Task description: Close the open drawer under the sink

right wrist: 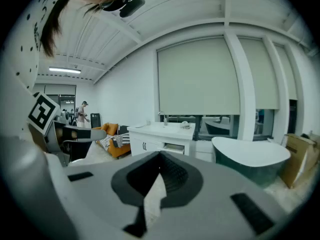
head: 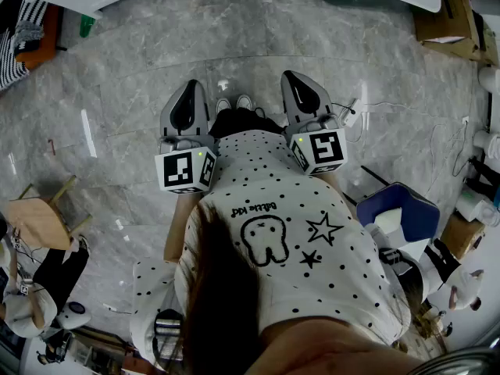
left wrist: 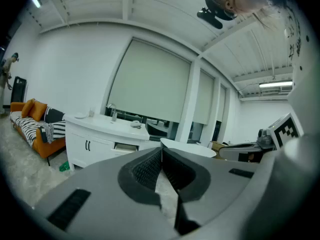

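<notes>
While drawer (left wrist: pixel 126 146) juts roomward, long axis along vanity (left wrist: pixel 80 149) | left gripper (left wrist: pixel 161 149) pinched, empty | right gripper (right wrist: pixel 160 154) likewise

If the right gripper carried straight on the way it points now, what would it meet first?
Nothing close: open space lies ahead of the right gripper. Its line seems to lead to the white vanity, near the open drawer, though depth is unclear.

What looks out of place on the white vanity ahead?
One drawer of the sink cabinet stands pulled out near the top, while the doors beside it sit flush. Nothing else there looks askew or spilled.
</notes>
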A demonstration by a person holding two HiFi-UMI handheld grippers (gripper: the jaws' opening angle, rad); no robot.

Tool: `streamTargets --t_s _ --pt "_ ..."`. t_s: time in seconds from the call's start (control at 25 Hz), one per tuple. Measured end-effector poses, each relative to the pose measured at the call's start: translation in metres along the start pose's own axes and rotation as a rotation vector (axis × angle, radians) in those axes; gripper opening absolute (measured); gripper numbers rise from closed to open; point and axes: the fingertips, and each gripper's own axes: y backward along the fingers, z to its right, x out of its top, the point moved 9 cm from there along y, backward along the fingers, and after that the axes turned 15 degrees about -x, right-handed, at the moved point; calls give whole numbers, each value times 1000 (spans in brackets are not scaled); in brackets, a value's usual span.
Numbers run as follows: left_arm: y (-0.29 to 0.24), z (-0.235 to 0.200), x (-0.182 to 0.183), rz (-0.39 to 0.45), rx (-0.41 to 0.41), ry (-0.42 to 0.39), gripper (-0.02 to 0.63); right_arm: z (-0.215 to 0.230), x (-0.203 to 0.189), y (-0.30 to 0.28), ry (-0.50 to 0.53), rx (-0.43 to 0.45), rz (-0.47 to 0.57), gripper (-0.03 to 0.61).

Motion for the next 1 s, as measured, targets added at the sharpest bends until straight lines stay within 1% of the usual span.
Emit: streamTargets --t_s 0.68,0.84,1.0 --pt "-21 0 4 9 23 27 11 17 7 -16 9 27 -2 12" --pt "-31 -2 5 26 29 28 11 26 6 -23 -22 53 30 14" --pt "-41 -6 7 51 52 28 11 35 2 -29 -39 57 14 14"
